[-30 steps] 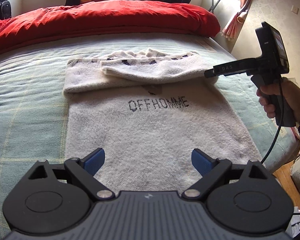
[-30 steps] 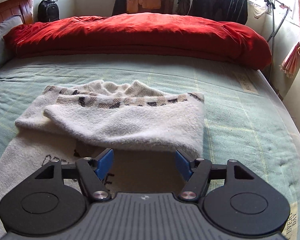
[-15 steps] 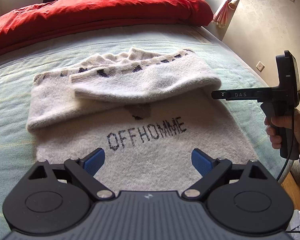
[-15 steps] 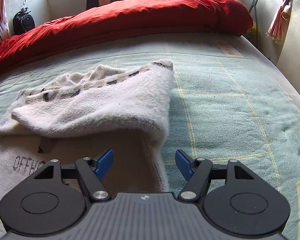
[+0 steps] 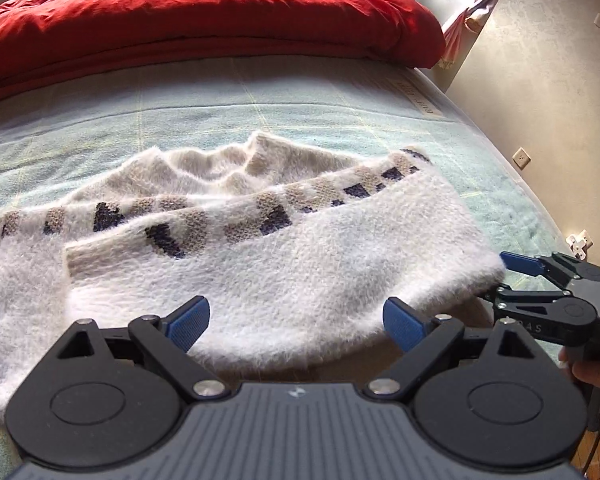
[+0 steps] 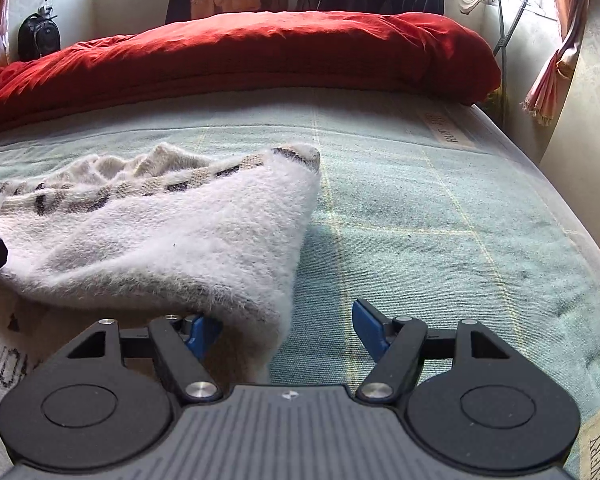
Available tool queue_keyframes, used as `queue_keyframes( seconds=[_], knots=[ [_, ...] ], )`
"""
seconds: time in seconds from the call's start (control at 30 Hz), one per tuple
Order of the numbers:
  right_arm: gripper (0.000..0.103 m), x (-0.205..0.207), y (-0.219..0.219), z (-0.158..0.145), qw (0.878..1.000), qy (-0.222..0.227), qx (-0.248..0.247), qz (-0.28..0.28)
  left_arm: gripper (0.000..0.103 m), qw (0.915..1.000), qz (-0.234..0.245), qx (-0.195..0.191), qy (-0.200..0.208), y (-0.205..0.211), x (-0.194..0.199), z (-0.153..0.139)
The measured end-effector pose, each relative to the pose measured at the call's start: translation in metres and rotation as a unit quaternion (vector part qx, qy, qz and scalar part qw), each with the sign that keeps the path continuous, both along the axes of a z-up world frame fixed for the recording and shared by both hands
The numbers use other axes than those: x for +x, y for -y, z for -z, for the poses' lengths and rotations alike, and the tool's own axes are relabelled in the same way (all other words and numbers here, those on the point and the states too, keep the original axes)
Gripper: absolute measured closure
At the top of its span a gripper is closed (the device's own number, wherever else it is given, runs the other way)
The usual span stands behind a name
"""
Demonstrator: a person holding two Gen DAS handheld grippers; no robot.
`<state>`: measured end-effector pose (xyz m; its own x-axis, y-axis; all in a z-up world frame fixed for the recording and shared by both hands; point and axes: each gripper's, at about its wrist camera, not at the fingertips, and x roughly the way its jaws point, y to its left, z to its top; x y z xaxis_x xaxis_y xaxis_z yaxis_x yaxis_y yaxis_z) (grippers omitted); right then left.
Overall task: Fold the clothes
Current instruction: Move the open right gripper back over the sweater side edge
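Two hand-held grippers closing in on a half-folded sweater [image 5: 284,280]

Both the left hand-held gripper [image 5: 296,320] and the right hand-held gripper [image 6: 286,330] stood apart, unclamped, straddling the folded sleeve's edge on the bed [image 6: 440,208], probably to pinch it for the next fold.

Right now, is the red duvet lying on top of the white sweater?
No. The red duvet is heaped at the far end of the bed, with bare green bedspread between it and the fuzzy white sweater.
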<state>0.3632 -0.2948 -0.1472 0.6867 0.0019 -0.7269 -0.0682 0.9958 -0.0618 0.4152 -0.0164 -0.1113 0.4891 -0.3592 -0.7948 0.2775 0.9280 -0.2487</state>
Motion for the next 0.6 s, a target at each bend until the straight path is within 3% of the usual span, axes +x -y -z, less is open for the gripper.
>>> queue_keyframes(
  seconds=[0.1, 0.17, 0.43, 0.53, 0.6],
  knots=[
    [0.028, 0.000, 0.006, 0.006, 1.000, -0.007, -0.027, 0.004, 0.010, 0.9997, -0.006, 0.009, -0.024, -0.005, 0.013, 0.020],
    [0.028, -0.001, 0.012, 0.009, 0.999, -0.009, -0.032, 0.006, 0.010, 0.9998, 0.000, 0.009, -0.019, -0.008, 0.014, 0.027],
    [0.027, -0.009, 0.016, 0.001, 1.000, -0.016, -0.011, 0.006, 0.009, 0.9994, 0.008, 0.027, -0.018, -0.009, 0.011, 0.018],
    [0.032, -0.017, 0.015, -0.008, 1.000, -0.006, -0.005, -0.009, 0.009, 0.9998, 0.015, 0.009, -0.008, -0.003, 0.009, 0.005],
    [0.042, -0.016, 0.013, -0.012, 1.000, -0.006, 0.001, -0.016, 0.009, 0.9996, 0.026, -0.013, -0.003, 0.005, 0.009, -0.005]
  ],
)
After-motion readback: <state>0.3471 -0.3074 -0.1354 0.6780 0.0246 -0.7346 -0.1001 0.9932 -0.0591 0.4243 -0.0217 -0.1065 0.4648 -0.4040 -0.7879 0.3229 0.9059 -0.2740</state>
